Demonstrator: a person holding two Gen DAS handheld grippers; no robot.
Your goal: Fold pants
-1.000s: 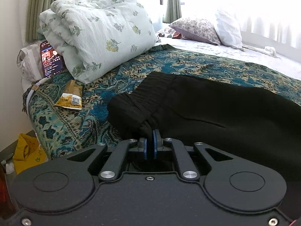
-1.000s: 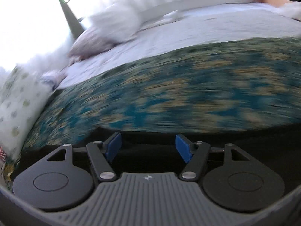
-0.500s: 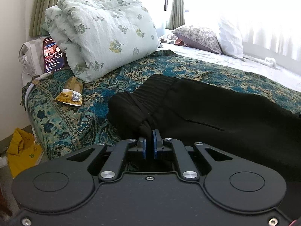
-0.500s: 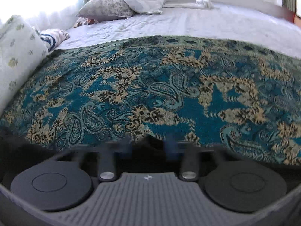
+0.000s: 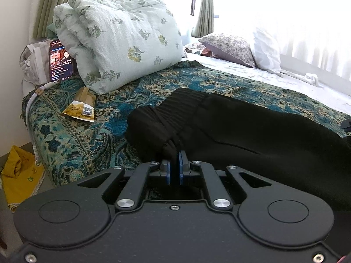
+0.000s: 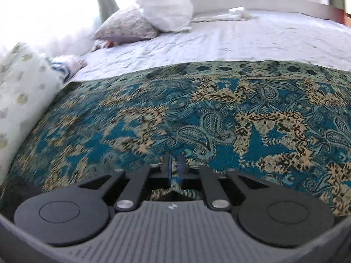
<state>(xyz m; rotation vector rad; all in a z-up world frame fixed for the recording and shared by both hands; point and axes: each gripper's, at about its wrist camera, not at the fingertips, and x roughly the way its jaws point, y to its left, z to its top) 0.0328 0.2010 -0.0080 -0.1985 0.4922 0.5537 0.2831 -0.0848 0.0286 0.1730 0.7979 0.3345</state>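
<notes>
Black pants [image 5: 252, 135] lie across a teal paisley bedspread [image 5: 92, 135], waistband toward the left. My left gripper [image 5: 174, 163] is shut on a bunched fold of the waistband at the near edge. My right gripper [image 6: 175, 164] is shut over the bedspread [image 6: 153, 118]; I see no cloth between its blue pads [image 6: 182, 164]. A dark patch of the pants [image 6: 15, 192] shows at the far left of the right wrist view.
A folded floral quilt [image 5: 118, 37] and a lit phone [image 5: 60, 62] sit at the bed's left end, with a paper packet [image 5: 80, 108] beside them. Pillows [image 5: 232, 48] lie on the white sheet [image 6: 241, 39]. A yellow bag [image 5: 17, 175] lies on the floor.
The right gripper has closed from wide open to shut and now sits over bare bedspread. The left gripper has kept its hold on the waistband and pulled back slightly.
</notes>
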